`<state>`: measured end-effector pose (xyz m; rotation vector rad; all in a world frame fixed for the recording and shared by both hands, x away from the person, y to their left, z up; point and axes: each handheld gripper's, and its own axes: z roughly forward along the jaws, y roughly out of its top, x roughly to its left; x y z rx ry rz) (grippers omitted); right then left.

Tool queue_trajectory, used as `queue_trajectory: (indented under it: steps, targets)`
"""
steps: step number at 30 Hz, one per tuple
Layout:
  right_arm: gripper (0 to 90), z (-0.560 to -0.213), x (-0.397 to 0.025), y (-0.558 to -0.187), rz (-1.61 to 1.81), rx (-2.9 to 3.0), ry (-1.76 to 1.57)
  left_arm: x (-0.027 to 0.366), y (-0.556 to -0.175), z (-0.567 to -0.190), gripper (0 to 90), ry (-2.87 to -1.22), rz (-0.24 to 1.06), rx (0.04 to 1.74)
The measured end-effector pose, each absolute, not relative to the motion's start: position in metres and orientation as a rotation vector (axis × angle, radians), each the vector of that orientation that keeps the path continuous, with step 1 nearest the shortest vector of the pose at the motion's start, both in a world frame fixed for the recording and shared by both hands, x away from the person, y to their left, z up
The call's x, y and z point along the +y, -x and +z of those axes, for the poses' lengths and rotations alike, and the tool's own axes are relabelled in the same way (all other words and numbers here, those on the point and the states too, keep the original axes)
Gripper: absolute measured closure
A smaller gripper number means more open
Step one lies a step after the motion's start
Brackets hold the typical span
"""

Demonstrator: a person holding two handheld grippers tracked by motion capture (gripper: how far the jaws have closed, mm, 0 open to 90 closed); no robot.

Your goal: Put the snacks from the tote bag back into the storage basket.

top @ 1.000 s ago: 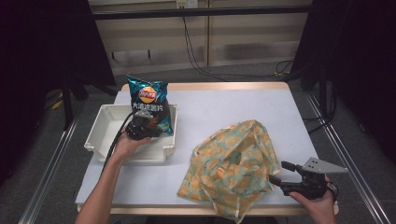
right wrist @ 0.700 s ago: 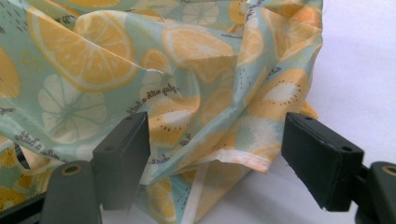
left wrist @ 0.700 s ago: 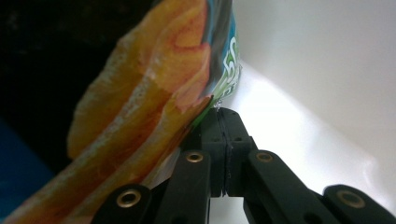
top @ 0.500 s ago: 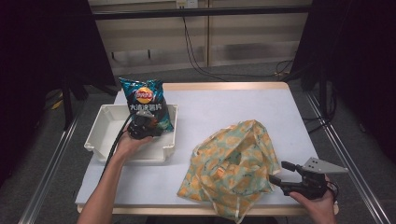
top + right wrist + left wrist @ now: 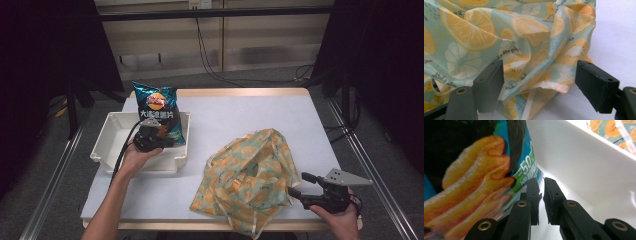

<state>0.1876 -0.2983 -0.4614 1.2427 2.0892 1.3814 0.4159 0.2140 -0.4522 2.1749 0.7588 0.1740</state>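
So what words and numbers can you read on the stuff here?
"-50": white on a green band on the chip bag, by the left gripper's jaws.
Round red and yellow logo near the chip bag's top in the high view: name too small to read.
White characters under that logo: too blurred to read.
Dark cursive script printed on the lemon-print bag: too small to make out.
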Motion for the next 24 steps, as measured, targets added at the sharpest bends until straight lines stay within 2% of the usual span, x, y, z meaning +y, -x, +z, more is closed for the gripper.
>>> queue_trajectory:
  steps: [6,13,16,24]
  targets:
    - [23.3,-0.461,-0.298,-0.187,1.379,2.089,-1.24,0.215,-0.41,-0.448,82.6,-2.174,0.183,0.748]
    - [23.2,-0.461,-0.299,-0.187,1.38,2.082,-1.243,0.219,-0.4,-0.439,76.6,-2.12,0.177,0.728]
    - [23.2,-0.461,-0.299,-0.187,1.38,2.077,-1.243,0.221,-0.392,-0.434,69.9,-2.075,0.195,0.736]
    - [23.0,-0.46,-0.301,-0.186,1.382,2.069,-1.246,0.227,-0.364,-0.426,42.0,-1.984,0.27,0.733]
